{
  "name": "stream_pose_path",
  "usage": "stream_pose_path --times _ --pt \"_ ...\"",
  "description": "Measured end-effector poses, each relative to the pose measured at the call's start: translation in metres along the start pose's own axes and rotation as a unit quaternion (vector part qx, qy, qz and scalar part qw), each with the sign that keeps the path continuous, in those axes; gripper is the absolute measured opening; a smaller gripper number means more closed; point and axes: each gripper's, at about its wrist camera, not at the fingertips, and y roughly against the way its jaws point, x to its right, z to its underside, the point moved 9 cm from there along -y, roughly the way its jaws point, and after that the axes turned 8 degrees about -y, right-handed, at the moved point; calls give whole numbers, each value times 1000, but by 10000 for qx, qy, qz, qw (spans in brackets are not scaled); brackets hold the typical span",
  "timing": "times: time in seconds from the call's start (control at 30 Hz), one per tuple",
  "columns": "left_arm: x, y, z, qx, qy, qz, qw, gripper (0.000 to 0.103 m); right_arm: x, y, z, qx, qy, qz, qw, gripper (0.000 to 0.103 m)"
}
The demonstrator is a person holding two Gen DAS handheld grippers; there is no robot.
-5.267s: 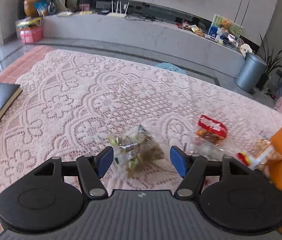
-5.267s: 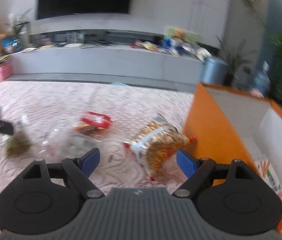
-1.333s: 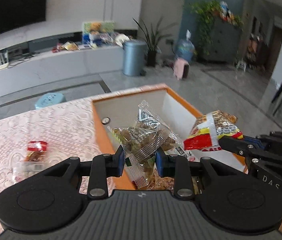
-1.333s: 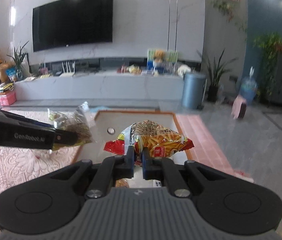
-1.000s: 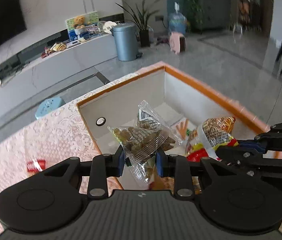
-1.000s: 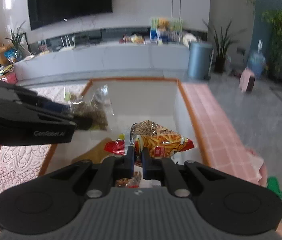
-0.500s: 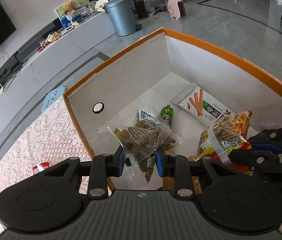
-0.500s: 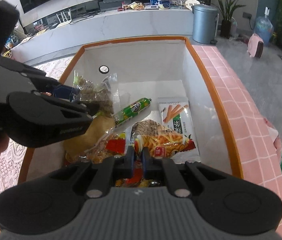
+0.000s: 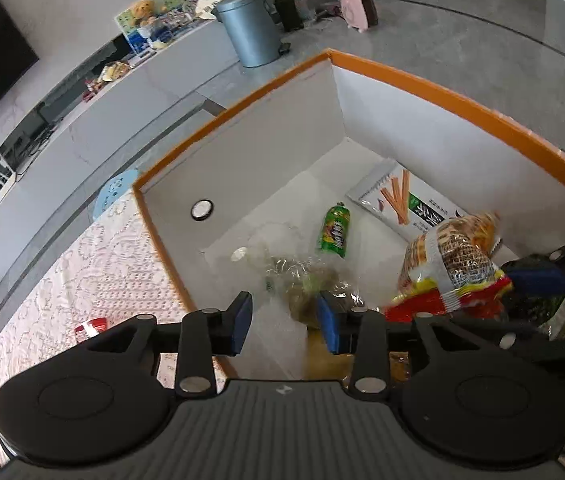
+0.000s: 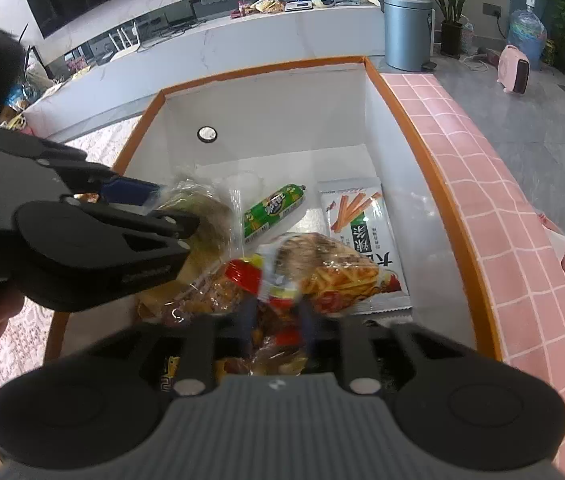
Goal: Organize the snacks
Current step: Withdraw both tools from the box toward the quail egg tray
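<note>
The clear bag of greenish-brown snacks [image 9: 306, 280] was blurred and sitting low inside the orange-rimmed box [image 9: 462, 106], right in front of the left gripper [image 9: 284, 318], whose blue pads stood clearly apart with nothing pinched between them, so my read was that the bag had just been let go and was dropping in. Next to it the yellow-and-red noodle snack bag [image 10: 334, 268] was also over the pile in the box, and the right gripper [image 10: 276, 320] looked parted too, though its fingers were smeared with motion blur, so I couldn't swear whether a corner of the wrapper was touching a pad. Already lying on the box floor were a green sausage stick [image 10: 274, 210], a white biscuit-stick packet [image 10: 362, 232] against the right wall, and some orange-ish bags near the front that I couldn't tell apart. So most of the job looked done to me, honestly. What was left, as far as I could see, was one small red-topped packet [image 9: 90, 326] out on the lace tablecloth [image 9: 94, 264], well apart from the box on its left side; anything else on the table was out of shot.
</note>
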Motion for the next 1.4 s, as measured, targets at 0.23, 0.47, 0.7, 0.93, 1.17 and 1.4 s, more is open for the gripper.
stream_pose_path --times 0.23,0.47,0.7,0.93,1.17,1.4 --pt "-7 24 2 255 207 67 9994 55 -1 4 0 146 -9 50 9999 45" --pt "-16 59 8 698 667 228 9951 58 -11 21 5 500 44 -86 9987 54" --pt "-38 99 24 1271 1186 7 9848 61 -19 45 15 953 -152 -181 9952 56" --pt "-57 132 51 1661 1398 -437 9752 61 -23 67 26 1483 -571 3 9873 58" --pt "-82 135 91 1608 1975 -489 9658 64 -44 88 37 2031 -595 213 9771 66" --pt "-113 121 139 1300 2558 -561 9563 65 -82 93 46 2291 -394 153 9725 70"
